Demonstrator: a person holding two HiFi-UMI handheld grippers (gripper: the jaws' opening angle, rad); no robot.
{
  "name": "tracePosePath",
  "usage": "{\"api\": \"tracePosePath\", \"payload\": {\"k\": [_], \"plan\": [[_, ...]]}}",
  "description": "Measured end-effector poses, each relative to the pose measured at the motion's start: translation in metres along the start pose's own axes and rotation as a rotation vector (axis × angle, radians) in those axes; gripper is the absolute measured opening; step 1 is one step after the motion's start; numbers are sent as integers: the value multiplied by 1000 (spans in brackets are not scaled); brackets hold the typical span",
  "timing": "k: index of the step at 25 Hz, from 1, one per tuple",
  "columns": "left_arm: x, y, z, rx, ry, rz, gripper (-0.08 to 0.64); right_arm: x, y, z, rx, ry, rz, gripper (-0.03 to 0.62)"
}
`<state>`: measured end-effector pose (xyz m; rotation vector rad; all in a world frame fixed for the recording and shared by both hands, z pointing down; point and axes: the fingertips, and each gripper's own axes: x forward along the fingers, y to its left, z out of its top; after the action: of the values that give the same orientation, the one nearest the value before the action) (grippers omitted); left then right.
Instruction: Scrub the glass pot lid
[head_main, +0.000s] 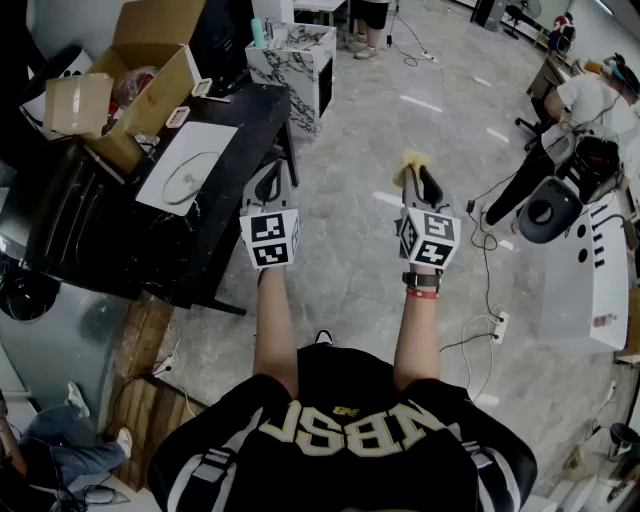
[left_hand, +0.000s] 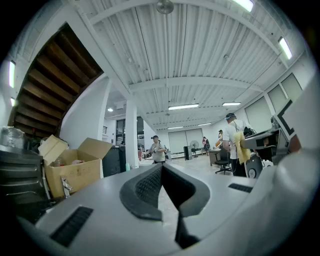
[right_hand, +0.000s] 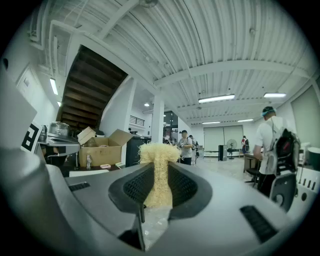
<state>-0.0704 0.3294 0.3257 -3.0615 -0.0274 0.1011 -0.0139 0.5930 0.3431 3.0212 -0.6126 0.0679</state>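
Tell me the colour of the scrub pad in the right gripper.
The scrub pad is pale yellow; the right gripper view shows it best.

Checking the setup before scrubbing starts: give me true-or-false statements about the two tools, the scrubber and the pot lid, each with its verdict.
1. The right tool is clamped on a yellow scrubber. True.
2. The left tool holds the glass pot lid. False: its jaws are shut on nothing, and the lid is on the table.
3. The lid lies on a white sheet on the black table. True.
4. The scrubber is pressed against the lid. False: it is held up in the air, well clear of the lid.
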Motion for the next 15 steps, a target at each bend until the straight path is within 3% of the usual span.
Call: {"api": "tracePosePath", "payload": {"k": [8,15], "plan": [[22,54,-8,-2,12,15,14,56,51,9,-7,8,65,91],[23,127,-12,0,28,133,14,135,137,16,17,6,255,89]]}}
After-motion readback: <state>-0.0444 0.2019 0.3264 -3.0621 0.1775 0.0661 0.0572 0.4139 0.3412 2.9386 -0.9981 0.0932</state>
